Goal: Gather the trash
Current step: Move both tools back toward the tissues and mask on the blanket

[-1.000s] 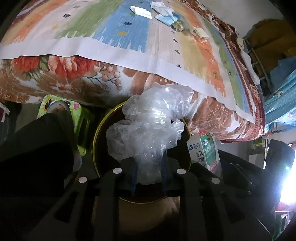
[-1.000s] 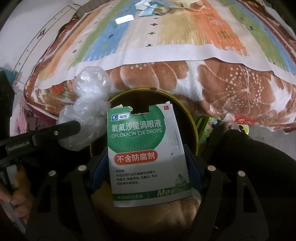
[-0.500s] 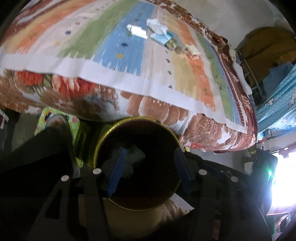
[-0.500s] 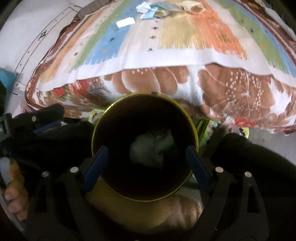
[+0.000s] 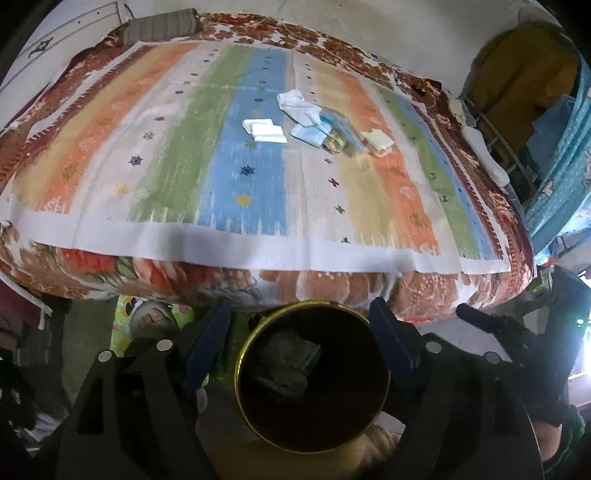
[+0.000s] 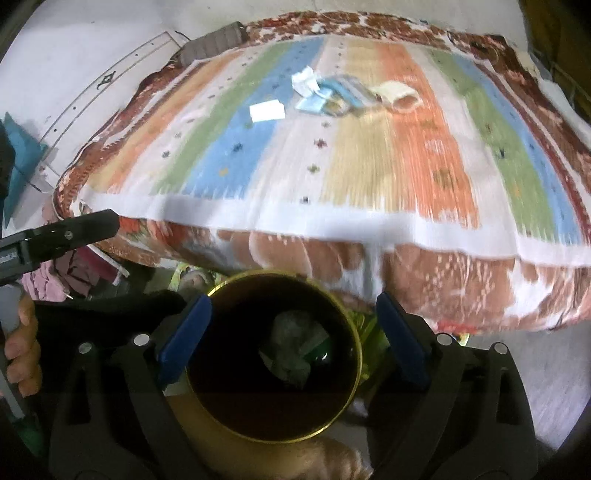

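- Left hand-held gripper (image 5: 297,339) and right hand-held gripper (image 6: 291,328) hang over the bin (image 5: 384,398), jaws opening, empty.
- Crumpled trash (image 6: 291,350) sits inside the bin.
- Remaining scraps (image 5: 314,123) lie on the bed (image 5: 221,184), awaiting pickup.

Home bedroom: bed (image 5: 258,177) with striped cover, floral blanket (image 5: 332,284), pillow (image 5: 162,27).

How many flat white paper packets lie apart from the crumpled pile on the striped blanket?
1, possibly two overlapping: the flat white paper packet lies on the blue stripe of the striped blanket, left of the crumpled pile of wrappers. Others may hide under that pile.
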A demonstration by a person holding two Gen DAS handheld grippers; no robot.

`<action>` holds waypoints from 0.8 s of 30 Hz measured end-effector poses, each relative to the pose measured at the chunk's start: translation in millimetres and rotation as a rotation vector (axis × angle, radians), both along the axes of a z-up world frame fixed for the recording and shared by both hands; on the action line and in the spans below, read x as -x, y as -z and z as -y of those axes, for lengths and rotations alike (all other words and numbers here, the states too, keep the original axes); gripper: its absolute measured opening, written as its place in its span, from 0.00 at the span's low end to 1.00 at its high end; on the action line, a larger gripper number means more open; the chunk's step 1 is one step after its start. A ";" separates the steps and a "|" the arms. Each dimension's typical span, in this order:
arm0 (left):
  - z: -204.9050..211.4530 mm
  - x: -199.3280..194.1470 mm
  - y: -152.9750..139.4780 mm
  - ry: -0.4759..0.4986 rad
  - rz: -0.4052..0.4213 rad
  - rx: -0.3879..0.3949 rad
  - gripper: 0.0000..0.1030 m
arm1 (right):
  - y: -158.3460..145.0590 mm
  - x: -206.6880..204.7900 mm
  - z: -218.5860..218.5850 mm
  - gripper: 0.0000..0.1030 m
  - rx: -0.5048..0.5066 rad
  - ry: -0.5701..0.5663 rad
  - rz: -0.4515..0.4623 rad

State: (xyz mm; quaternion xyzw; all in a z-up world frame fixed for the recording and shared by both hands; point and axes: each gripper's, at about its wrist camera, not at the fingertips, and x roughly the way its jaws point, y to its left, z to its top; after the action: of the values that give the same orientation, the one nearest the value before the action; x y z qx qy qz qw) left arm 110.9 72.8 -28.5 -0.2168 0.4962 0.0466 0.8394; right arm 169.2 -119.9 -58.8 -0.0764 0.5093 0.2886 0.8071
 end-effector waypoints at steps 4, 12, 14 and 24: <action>-6.5 -13.8 -0.2 0.007 -0.016 0.002 0.75 | -12.1 -15.5 -9.2 0.88 0.025 -0.008 0.062; -27.8 -42.6 -2.5 -0.038 -0.009 0.020 0.87 | -23.8 -50.7 -14.8 0.91 0.043 0.016 0.116; -32.8 -49.8 -2.6 -0.047 -0.001 0.038 0.91 | -23.6 -59.1 -15.5 0.91 0.047 0.026 0.122; -59.3 -94.1 4.4 -0.130 0.038 0.057 0.94 | -19.1 -95.9 -30.0 0.91 0.071 0.047 0.189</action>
State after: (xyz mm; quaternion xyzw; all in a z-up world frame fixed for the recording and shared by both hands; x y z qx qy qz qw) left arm 205.0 132.1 -32.9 -0.2731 0.4659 0.0829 0.8375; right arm 265.1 -89.9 -39.7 -0.1199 0.4424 0.2429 0.8549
